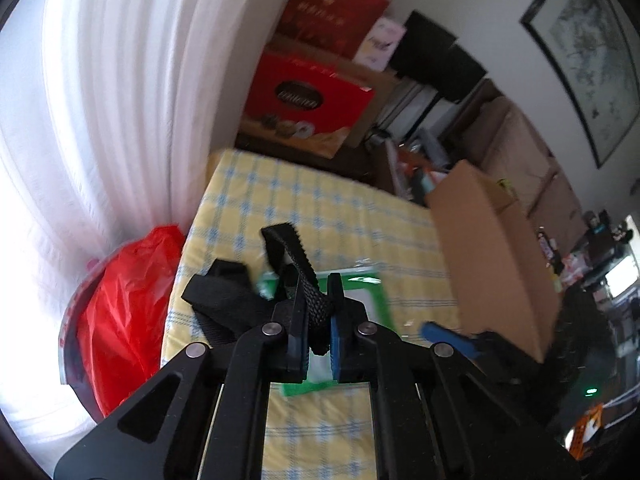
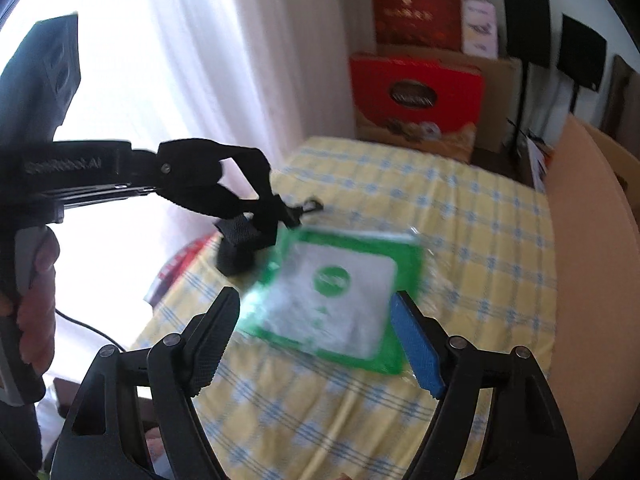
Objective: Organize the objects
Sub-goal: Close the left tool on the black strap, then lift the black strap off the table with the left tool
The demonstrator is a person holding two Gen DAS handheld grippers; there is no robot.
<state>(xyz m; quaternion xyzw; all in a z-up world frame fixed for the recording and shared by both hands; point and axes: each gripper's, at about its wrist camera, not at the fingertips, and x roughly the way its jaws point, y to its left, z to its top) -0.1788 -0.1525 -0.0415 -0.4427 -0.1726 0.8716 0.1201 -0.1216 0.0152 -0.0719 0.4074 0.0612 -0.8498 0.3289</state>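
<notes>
My left gripper (image 1: 316, 300) is shut on a black webbing strap (image 1: 298, 264) and holds it above the table. In the right wrist view the left gripper (image 2: 224, 196) reaches in from the left with the strap (image 2: 244, 188) looped and hanging, its metal clip (image 2: 308, 206) dangling over the cloth. A green and white flat packet (image 2: 340, 292) lies on the yellow checked tablecloth (image 2: 460, 240); it also shows under the left gripper (image 1: 360, 300). My right gripper (image 2: 316, 340) is open and empty, just above the packet's near edge.
A tall cardboard box (image 1: 492, 264) stands at the table's right side. A red plastic bag (image 1: 124, 300) sits left of the table by the white curtain (image 1: 100, 120). Red gift boxes (image 2: 416, 96) are stacked behind the table.
</notes>
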